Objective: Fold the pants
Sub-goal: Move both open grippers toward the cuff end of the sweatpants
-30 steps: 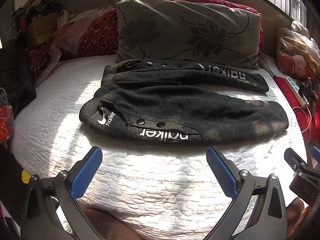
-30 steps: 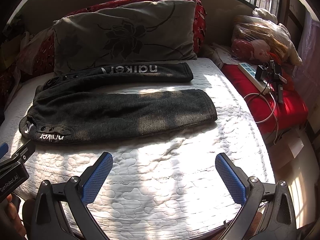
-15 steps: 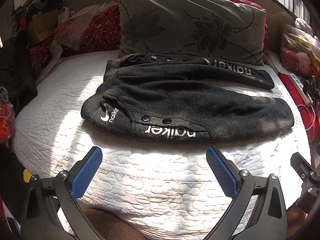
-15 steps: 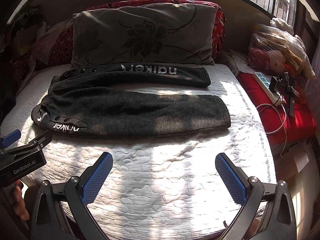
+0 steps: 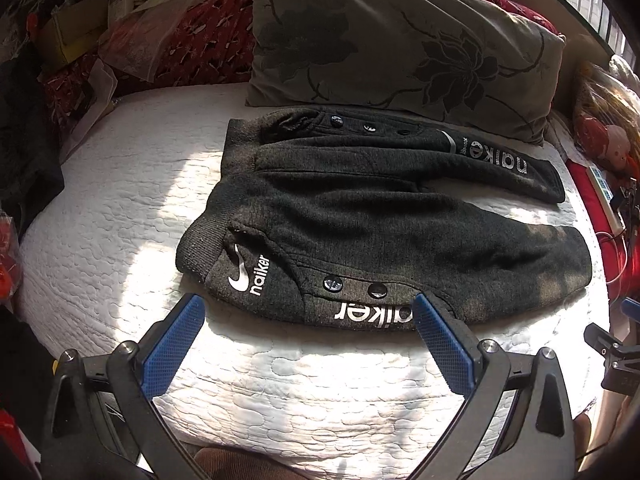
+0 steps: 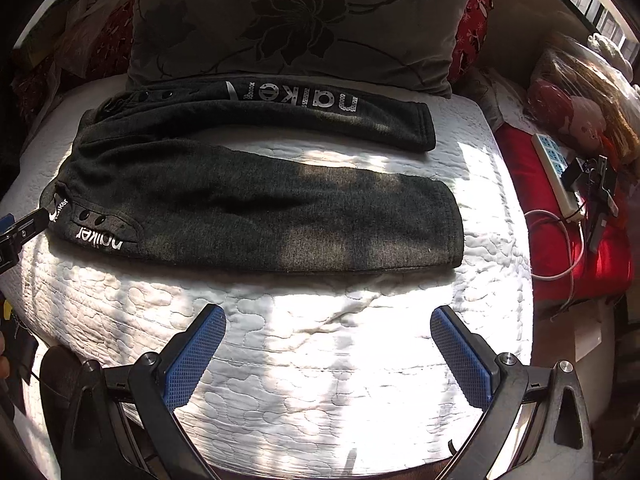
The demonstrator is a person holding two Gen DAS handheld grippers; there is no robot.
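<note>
On the white quilted bed (image 5: pixel 120 208), the dark grey pants (image 5: pixel 380 224) lie flat with waistband to the left and both legs extending right, below a floral pillow (image 5: pixel 400 40). The left gripper (image 5: pixel 306 314) is positioned at the waist-side near edge, jaws spread wide, holding nothing. The right gripper (image 6: pixel 328 328) hovers over bare quilt near the closer leg, jaws likewise spread.
</note>
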